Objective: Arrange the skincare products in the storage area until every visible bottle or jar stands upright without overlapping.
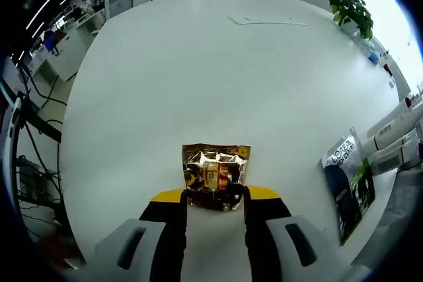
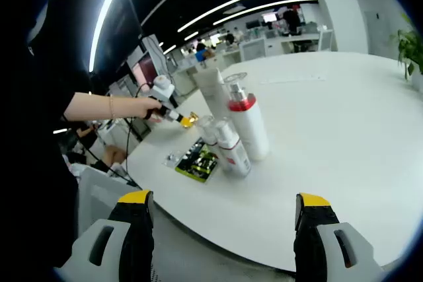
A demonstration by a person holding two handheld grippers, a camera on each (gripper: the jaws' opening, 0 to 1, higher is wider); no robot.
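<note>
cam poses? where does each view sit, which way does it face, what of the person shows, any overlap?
Left gripper view: rides the left gripper, facing down across the white table; jaws grip a gold sachet.
Right gripper view: rides the right gripper, jaws wide apart off the table's edge, facing the white bottles; the person's forearm shows.
Shared: table, left gripper, sachet, potted plant.

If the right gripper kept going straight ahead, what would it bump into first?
Probably the bare white table. The right gripper is open and points past the bottles, which stand a bit left of its line. Depth is hard to judge, though.
</note>
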